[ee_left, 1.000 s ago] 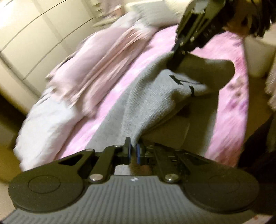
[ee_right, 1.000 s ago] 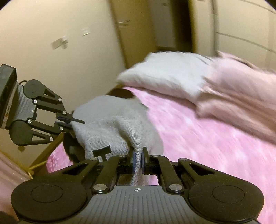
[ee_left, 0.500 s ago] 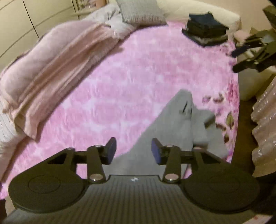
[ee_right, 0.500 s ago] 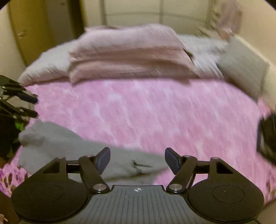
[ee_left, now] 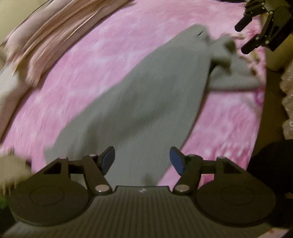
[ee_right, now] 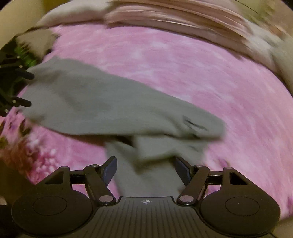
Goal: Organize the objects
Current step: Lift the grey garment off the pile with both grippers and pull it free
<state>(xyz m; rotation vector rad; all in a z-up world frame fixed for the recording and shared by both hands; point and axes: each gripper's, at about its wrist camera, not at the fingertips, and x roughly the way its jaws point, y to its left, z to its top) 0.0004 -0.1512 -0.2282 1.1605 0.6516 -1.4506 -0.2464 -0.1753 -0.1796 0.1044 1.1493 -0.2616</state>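
A grey knit garment [ee_left: 146, 95] lies spread on the pink bedspread [ee_left: 77, 76]. It also shows in the right wrist view [ee_right: 102, 102], with one end folded over itself near a dark label [ee_right: 194, 125]. My left gripper [ee_left: 142, 160] is open and empty, low over one end of the garment. My right gripper [ee_right: 146, 170] is open and empty over the other, folded end. The right gripper also shows at the top right of the left wrist view [ee_left: 256, 31]. The left gripper also shows at the left edge of the right wrist view [ee_right: 12, 86].
A folded pale pink blanket [ee_left: 51, 31] lies along the far side of the bed; it also shows in the right wrist view [ee_right: 183, 20]. A white pillow [ee_right: 73, 11] lies beside it. The bed edge and floor [ee_left: 271, 113] are to the right. Both views are motion-blurred.
Both grippers held the grey garment up a second ago. They opened and let it fall flat on the bed, then dropped closer over its two ends.
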